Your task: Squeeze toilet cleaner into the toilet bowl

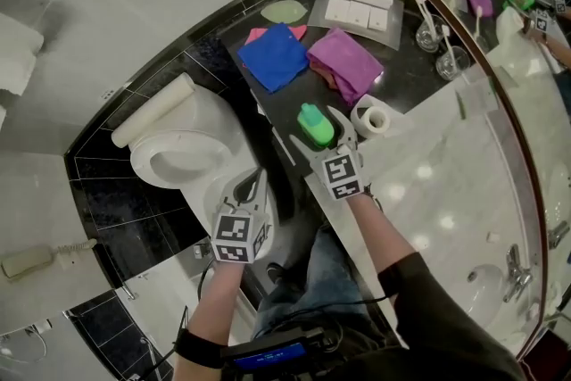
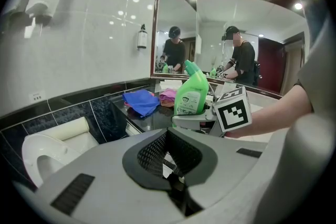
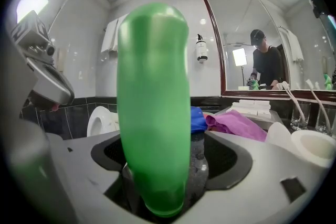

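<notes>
Jaws of the right gripper [image 1: 319, 134] are clamped on the green cleaner bottle [image 3: 152, 102], which stands upright between them, its lower body pressed by both pads. From the left gripper view the bottle shows ahead and to the right, with its angled cap at the top. Jaws of the left gripper [image 1: 252, 187] are closed together with nothing between them. The toilet [image 1: 178, 158], seat open, lies ahead and to the left of the left jaws. Beyond the right jaws, on the black counter [image 1: 281, 116], lie a blue cloth [image 1: 274, 56] and a purple cloth [image 1: 343, 62]. A toilet roll [image 1: 373, 118] stands just right of the right jaws.
</notes>
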The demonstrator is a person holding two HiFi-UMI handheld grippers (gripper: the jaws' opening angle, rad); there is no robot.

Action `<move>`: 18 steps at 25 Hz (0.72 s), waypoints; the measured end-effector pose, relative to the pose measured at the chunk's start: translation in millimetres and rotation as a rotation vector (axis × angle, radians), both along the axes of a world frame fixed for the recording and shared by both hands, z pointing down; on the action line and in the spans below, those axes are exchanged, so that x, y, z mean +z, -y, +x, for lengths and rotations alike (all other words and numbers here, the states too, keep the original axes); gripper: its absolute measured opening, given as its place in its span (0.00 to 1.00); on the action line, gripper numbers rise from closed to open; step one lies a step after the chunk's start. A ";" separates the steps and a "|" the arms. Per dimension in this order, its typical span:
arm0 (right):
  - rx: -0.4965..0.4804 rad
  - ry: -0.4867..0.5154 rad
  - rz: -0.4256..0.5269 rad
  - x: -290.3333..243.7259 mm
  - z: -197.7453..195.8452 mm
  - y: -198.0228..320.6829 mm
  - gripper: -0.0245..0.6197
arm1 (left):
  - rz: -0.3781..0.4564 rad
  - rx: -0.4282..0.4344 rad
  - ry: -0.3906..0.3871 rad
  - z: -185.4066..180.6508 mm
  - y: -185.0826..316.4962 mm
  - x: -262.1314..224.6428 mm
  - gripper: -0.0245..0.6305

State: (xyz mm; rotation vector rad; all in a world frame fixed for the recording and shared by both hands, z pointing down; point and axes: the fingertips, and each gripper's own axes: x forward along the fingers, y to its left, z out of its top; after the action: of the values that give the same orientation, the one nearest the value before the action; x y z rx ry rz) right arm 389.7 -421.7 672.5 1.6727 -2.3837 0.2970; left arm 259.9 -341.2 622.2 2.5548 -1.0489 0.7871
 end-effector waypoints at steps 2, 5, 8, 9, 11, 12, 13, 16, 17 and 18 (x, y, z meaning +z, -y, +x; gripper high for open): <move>-0.008 0.002 0.011 -0.4 -0.9 2.4 0.71 | -0.002 0.000 0.001 1.4 2.6 1.9 0.04; -0.022 -0.001 0.026 0.0 -1.9 3.9 0.67 | -0.004 -0.001 0.006 1.9 5.2 6.3 0.04; -0.037 -0.001 0.033 -0.4 -4.7 4.0 0.61 | -0.009 0.000 0.009 2.9 6.8 9.3 0.04; -0.038 -0.004 0.039 -1.4 -5.6 4.1 0.55 | -0.009 0.001 0.009 3.4 7.4 10.2 0.04; -0.037 -0.008 0.048 -3.5 -7.0 4.2 0.37 | -0.010 0.003 0.010 4.2 8.0 11.8 0.04; -0.037 -0.008 0.050 -3.9 -7.4 4.2 0.35 | -0.011 0.004 0.012 4.5 7.9 12.6 0.04; -0.037 -0.007 0.054 -4.4 -7.6 4.2 0.35 | -0.013 0.005 0.014 4.7 7.7 13.5 0.04; -0.033 -0.006 0.065 -5.5 -7.2 4.4 0.34 | -0.015 0.006 0.014 5.6 7.0 14.6 0.04; -0.029 -0.006 0.066 -5.5 -6.8 4.5 0.34 | -0.017 0.007 0.014 5.7 6.6 15.1 0.04; -0.026 -0.006 0.066 -5.3 -6.4 4.7 0.34 | -0.018 0.005 0.015 5.1 6.5 16.3 0.04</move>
State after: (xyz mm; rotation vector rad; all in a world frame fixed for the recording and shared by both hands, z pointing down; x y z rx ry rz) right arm 383.3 -426.4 667.2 1.6666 -2.4333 0.2111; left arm 265.0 -347.7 638.6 2.5415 -1.0352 0.8147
